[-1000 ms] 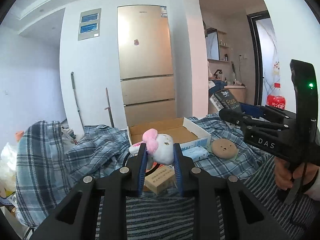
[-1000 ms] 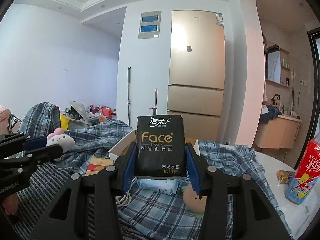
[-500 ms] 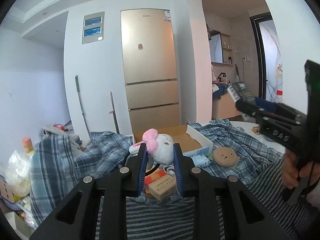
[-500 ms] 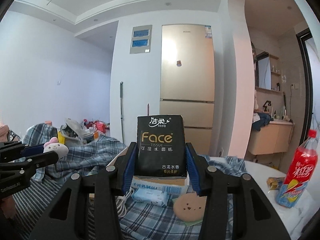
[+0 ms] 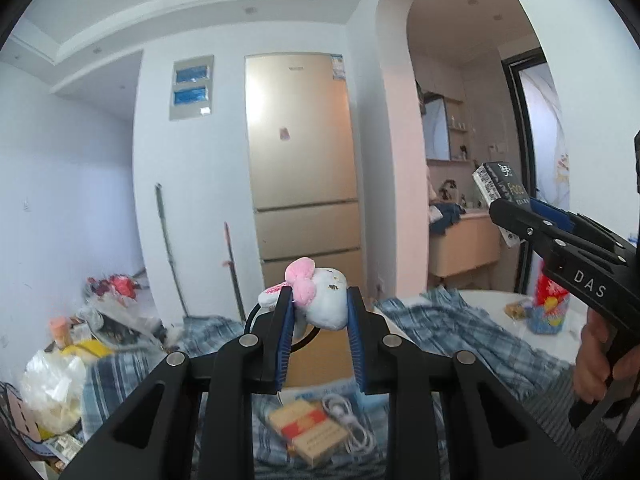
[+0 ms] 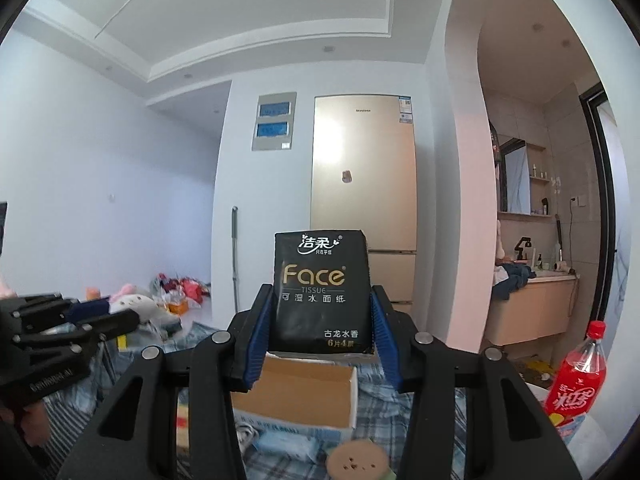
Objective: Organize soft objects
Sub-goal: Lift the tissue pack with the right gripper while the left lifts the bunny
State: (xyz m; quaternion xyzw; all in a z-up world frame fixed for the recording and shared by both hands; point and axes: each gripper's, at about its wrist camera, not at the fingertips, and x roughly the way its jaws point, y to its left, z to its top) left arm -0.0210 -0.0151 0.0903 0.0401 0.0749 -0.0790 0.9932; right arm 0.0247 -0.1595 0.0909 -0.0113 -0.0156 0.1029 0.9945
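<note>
Evidently both grippers have risen over the last second: in each wrist view the table things have slid toward the bottom of the frame and more ceiling shows. That suggests both soft items are lifted clear and being carried toward the cardboard box [image 6: 296,390], which sits low in the centre of the right wrist view, just under the held pack.

The left gripper [image 5: 319,328] is pinching a small plush toy [image 5: 322,300] between its blue pads, at the centre of the left wrist view. The toy is white and fuzzy with a pink bow, rounded, and bulges slightly above the pads. The right gripper [image 6: 322,332] is clamped on a tissue pack [image 6: 320,292], held upright; its wrapper is black and glossy with gold lettering, a flat-faced block with soft edges.

Below, at the bottom of the left wrist view, a checked cloth [image 5: 460,328] lies rumpled over the table, with a small red and tan carton [image 5: 308,432] and white earphones [image 5: 352,426] on it. A red soda bottle [image 6: 576,376] stands at the lower right of the right wrist view.
</note>
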